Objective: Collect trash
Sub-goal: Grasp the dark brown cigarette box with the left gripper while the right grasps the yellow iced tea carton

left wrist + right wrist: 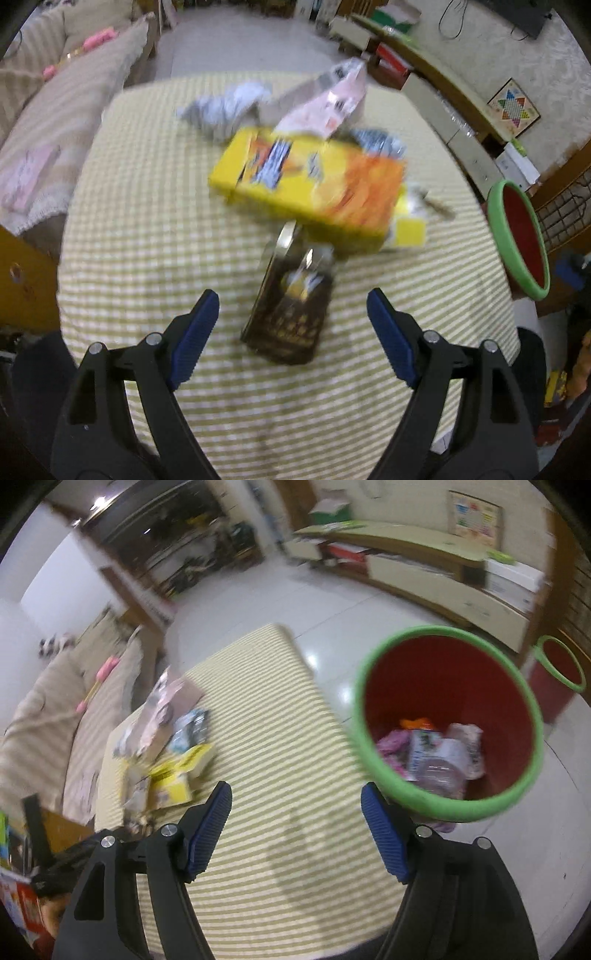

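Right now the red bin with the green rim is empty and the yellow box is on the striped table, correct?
Not quite. The red bin with the green rim already holds trash, seen in the right wrist view. The yellow box is on the striped table.

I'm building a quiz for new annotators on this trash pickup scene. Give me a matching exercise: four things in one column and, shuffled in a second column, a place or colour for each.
Things:
1. yellow box
2. dark brown packet
3. bin
4. plastic bottle

Descriptions:
A. green rim, red inside
B. lies inside the bin among wrappers
C. on the striped cloth, nearest the left claw
D. on the striped cloth in the pile, beyond the brown packet

Pairs: 1-D, 2-C, 3-A, 4-B
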Tool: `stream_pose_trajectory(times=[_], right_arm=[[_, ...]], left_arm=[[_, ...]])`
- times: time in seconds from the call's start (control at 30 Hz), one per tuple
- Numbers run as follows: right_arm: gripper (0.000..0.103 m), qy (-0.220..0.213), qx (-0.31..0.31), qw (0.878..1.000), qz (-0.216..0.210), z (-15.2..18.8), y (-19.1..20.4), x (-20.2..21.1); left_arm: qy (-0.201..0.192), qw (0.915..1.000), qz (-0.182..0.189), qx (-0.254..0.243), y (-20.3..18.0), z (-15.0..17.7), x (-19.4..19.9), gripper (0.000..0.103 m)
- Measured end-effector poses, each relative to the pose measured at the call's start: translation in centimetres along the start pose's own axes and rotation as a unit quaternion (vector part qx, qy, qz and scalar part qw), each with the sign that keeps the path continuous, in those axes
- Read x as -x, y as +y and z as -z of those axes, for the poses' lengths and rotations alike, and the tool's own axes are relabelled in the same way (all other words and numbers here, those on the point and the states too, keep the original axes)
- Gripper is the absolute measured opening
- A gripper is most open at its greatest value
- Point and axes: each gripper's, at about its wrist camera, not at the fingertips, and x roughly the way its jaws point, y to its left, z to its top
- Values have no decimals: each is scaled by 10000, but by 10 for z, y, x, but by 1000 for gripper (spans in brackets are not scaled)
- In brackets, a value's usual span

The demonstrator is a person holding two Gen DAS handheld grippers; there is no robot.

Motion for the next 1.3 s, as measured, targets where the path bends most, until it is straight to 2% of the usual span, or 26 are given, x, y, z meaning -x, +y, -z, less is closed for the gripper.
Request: stream_pose_trajectory(times=[0.13,0.17,0.23,0.37,0.5,0.6,0.63,0.7,0.83,0.93,1.0,1.07,1.2,1.3], right_arm=[[72,138,525,9983,-222,-2,48,-12],[76,164,682,9972,-256,-2,57,-14],[76,298,1074,9933,-292,-1,82,-21],[76,652,1848,9800,-355,0,123,-42],[76,836,2948,9516,-239,-3,174,-68],[76,999,3710,9231,-156,0,211,-95],[76,1113,3987,9102,-131,2,226,-107],[76,1272,4292,8942,-89,6,243,-125],[77,1623,4494,8785,35,8,265,-162],[77,1905,4761,8580,309,14,271,-184],[77,2014,4861,8496,365,18,271,-190],[72,2055,4816,8515,292,18,270,-191],[71,2317,4316,8717,127,17,267,-178],[71,2419,4113,8788,124,26,265,-163]], left_arm=[[260,9995,156,91,7,1,-23,66],[277,9994,178,112,9,2,-26,60],[212,9995,226,98,12,1,-27,51],[167,9991,356,145,23,2,-18,46],[65,9990,306,334,42,15,-2,46],[8,9988,188,455,53,26,6,46],[-20,9985,167,529,59,30,9,46],[-54,9974,193,688,68,34,12,46],[-139,9954,293,904,78,36,14,47],[-146,9951,337,922,81,37,15,47],[-148,9947,381,939,82,37,15,47],[-172,9944,420,959,83,38,16,47],[-213,9935,457,1021,85,38,17,48],[-231,9919,490,1145,90,39,17,48]])
